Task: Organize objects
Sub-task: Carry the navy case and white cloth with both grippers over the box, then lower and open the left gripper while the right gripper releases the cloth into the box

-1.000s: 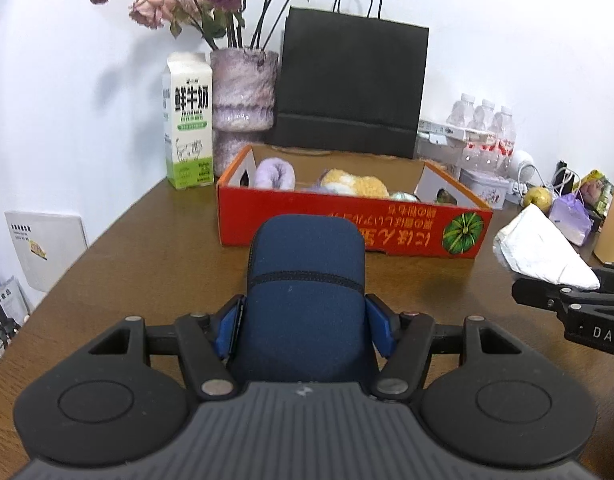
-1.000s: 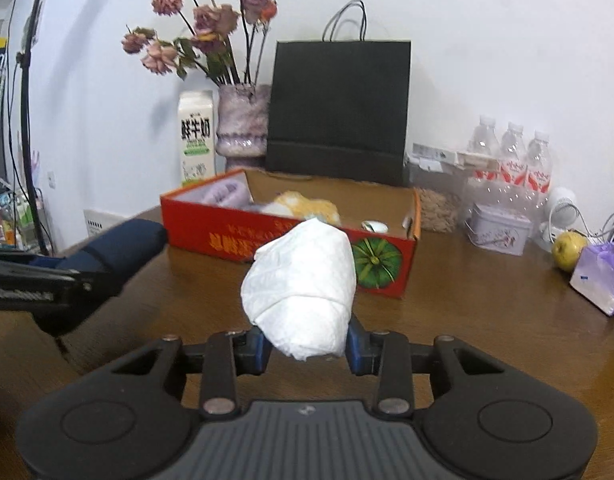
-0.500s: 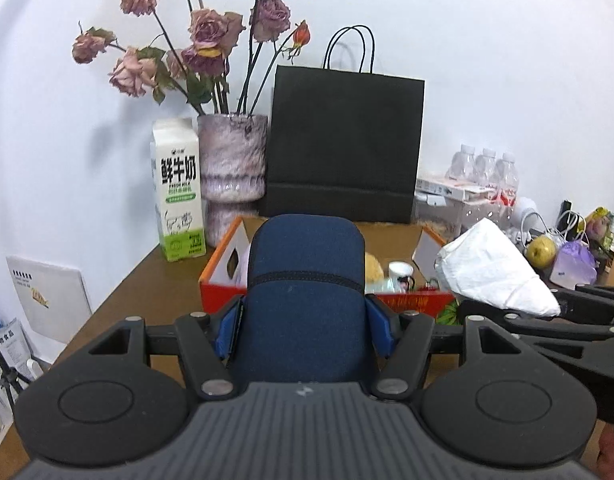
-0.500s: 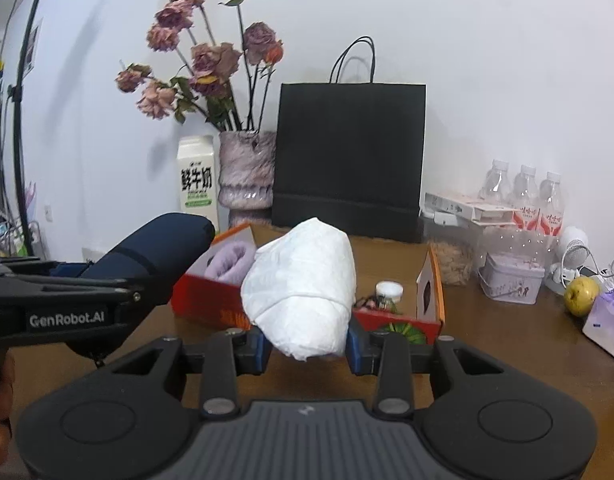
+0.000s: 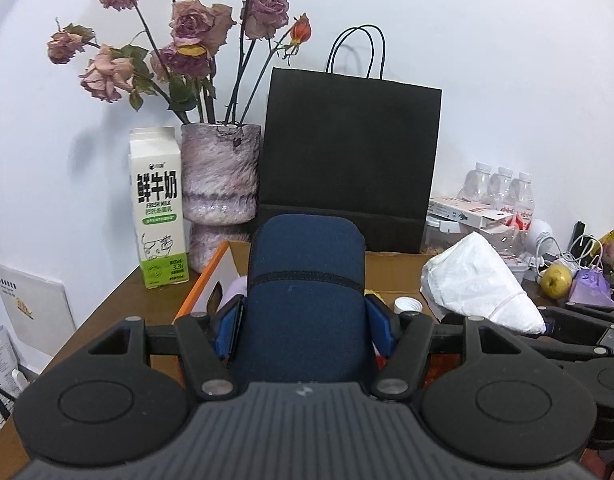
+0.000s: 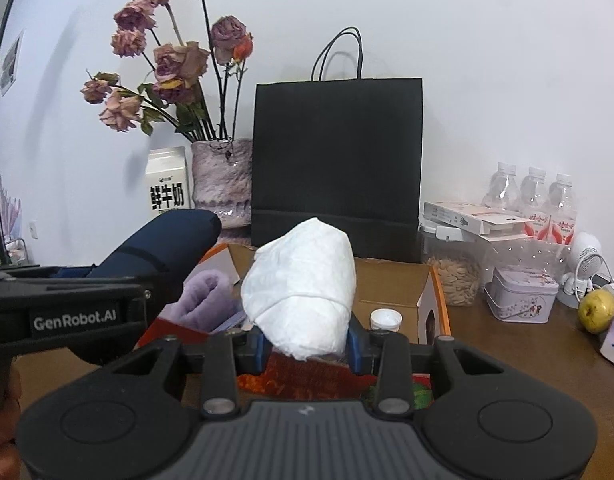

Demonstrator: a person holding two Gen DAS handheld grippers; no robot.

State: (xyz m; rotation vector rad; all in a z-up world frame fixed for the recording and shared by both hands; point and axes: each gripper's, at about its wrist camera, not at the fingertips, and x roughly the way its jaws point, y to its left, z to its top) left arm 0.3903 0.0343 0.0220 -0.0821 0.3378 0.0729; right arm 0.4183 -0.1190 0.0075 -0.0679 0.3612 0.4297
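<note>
My left gripper [image 5: 305,330] is shut on a dark blue zippered pouch [image 5: 306,280], held above the near left part of the red cardboard box [image 5: 205,280]. The pouch also shows in the right wrist view [image 6: 159,248]. My right gripper [image 6: 307,346] is shut on a white wrapped bundle [image 6: 303,288], held over the box's near edge [image 6: 307,380]. The bundle also shows in the left wrist view [image 5: 475,284]. Inside the box lie a purple rolled cloth [image 6: 205,294] and a small white-capped bottle [image 6: 385,319].
Behind the box stand a milk carton [image 5: 158,208], a vase of dried roses [image 5: 221,184] and a black paper bag [image 5: 347,160]. To the right are water bottles [image 6: 535,196], a tin [image 6: 521,294], a jar of seeds [image 6: 453,276] and a yellow-green fruit [image 6: 597,310].
Both grippers have risen and moved forward to the box, each still holding its object. The box now lies partly under them.
</note>
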